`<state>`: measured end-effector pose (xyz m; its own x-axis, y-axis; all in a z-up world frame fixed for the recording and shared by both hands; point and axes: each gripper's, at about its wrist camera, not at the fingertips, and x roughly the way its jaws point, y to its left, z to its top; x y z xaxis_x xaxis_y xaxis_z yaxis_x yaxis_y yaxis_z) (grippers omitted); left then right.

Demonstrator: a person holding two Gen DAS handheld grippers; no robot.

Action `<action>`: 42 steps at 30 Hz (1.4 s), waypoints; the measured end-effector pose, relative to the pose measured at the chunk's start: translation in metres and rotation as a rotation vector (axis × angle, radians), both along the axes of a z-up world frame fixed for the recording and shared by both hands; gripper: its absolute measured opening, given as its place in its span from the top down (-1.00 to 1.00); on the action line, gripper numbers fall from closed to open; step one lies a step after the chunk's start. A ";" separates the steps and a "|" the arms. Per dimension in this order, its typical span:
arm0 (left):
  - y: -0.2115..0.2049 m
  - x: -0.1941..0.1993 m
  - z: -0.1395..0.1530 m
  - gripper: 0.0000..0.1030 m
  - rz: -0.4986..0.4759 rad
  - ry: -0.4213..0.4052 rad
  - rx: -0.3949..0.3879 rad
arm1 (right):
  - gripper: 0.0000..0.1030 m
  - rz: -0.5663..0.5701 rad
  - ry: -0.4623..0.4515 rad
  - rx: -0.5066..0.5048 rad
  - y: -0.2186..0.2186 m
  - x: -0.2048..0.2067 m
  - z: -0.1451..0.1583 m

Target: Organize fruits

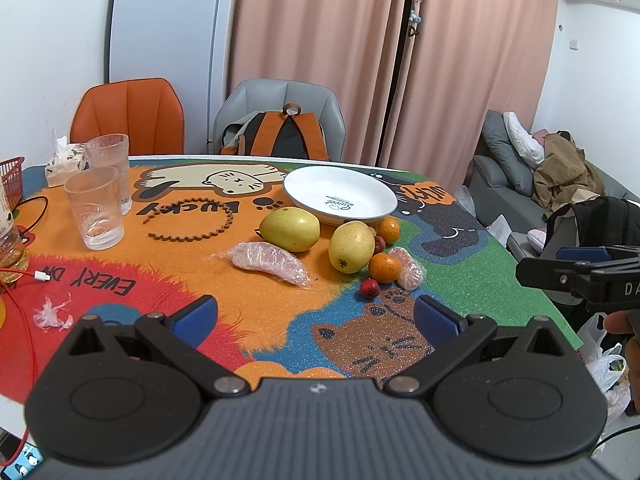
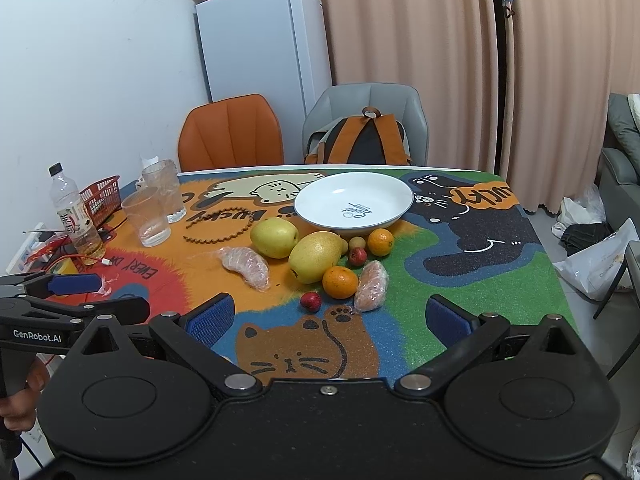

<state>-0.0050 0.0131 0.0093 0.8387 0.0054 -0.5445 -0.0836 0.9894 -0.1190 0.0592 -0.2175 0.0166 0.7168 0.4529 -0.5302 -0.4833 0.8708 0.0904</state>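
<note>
Hiding behind the nearer pear (image 2: pixel 316 257), a small greenish fruit (image 2: pixel 356 243) shows only partly, and its kind cannot be told. The red basket (image 1: pixel 11 178) is cut off at the left edge of the left wrist view. Both plastic-wrapped fruit segments (image 2: pixel 245 266) (image 2: pixel 371 286) are blurred by their wrap.

On the worktop (image 2: pixel 500 280), the fruit clusters just near of the empty white plate (image 2: pixel 354 201): two yellow-green pears, the farther pear (image 2: pixel 274 237) to the left, two oranges (image 2: pixel 340 282) (image 2: pixel 380 242), and two small red fruits (image 2: pixel 311 301) (image 2: pixel 357 256). The nearer orange touches the nearer pear and the right-hand wrapped segment.

The left gripper (image 1: pixel 316 318) hangs over the near edge, fingers (image 1: pixel 196 320) released and spread wide, holding nothing. The right gripper (image 2: pixel 328 318) likewise has its fingers (image 2: pixel 446 320) released and empty.
</note>
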 end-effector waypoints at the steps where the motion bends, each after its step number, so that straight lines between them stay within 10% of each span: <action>1: 0.000 0.000 0.000 -1.00 0.000 0.000 0.000 | -1.00 0.000 0.000 0.000 0.000 0.000 0.000; 42: -0.002 0.037 -0.034 -1.00 -0.020 0.029 -0.048 | -1.00 0.019 0.066 0.018 -0.011 0.036 -0.035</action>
